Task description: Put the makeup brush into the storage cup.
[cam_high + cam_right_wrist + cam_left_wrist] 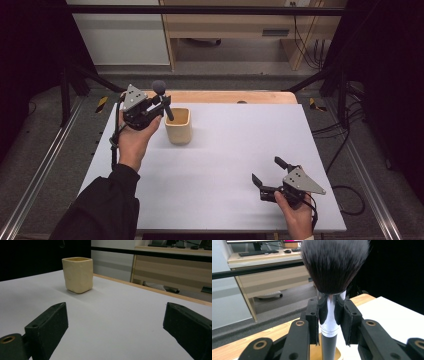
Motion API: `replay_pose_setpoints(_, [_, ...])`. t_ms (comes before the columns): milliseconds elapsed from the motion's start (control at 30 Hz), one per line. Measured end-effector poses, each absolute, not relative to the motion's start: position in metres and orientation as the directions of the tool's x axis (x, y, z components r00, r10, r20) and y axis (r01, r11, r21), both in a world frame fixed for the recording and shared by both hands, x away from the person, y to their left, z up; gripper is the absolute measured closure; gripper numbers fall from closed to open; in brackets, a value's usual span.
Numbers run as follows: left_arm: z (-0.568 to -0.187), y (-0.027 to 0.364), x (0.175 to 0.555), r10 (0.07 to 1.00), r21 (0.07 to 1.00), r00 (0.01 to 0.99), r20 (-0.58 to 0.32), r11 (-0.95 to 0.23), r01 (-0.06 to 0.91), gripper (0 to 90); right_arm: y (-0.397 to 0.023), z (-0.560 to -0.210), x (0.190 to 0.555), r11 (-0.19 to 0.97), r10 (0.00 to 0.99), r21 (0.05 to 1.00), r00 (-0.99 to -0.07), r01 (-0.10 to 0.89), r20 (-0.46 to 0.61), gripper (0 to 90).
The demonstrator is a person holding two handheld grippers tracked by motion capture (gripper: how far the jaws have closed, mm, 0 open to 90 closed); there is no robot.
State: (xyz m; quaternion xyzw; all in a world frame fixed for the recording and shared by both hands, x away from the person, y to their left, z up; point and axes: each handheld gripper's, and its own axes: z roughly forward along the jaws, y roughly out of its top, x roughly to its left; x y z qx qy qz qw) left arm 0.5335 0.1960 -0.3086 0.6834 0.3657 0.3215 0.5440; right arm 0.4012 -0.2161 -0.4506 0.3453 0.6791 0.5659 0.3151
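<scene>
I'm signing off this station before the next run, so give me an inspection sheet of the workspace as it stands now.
Surface: white table top with a wooden edge at the far side, flat and dry-looking.
Job's things: makeup brush, bristles up, handle end over the cream square cup; cup upright on the table.
Clutter: nothing seen.
Grippers: left gripper shut on the brush's metal ferrule, above the cup; right gripper open, jaws wide, low over the near right of the table, holding nothing.
Cables: one trails from each gripper; more lie on the floor at the right.
Surroundings: dark frame rails, grey floor, wooden desk behind.
</scene>
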Motion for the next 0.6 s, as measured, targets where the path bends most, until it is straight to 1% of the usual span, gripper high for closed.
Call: replay_pose_setpoints(600, [-0.313,0.193,0.546,0.857,0.976,0.513,0.045,-0.148,0.161,70.4,-0.218,-0.451,0.401,0.118,0.827,0.986,-0.561,0.115,-0.034,6.5])
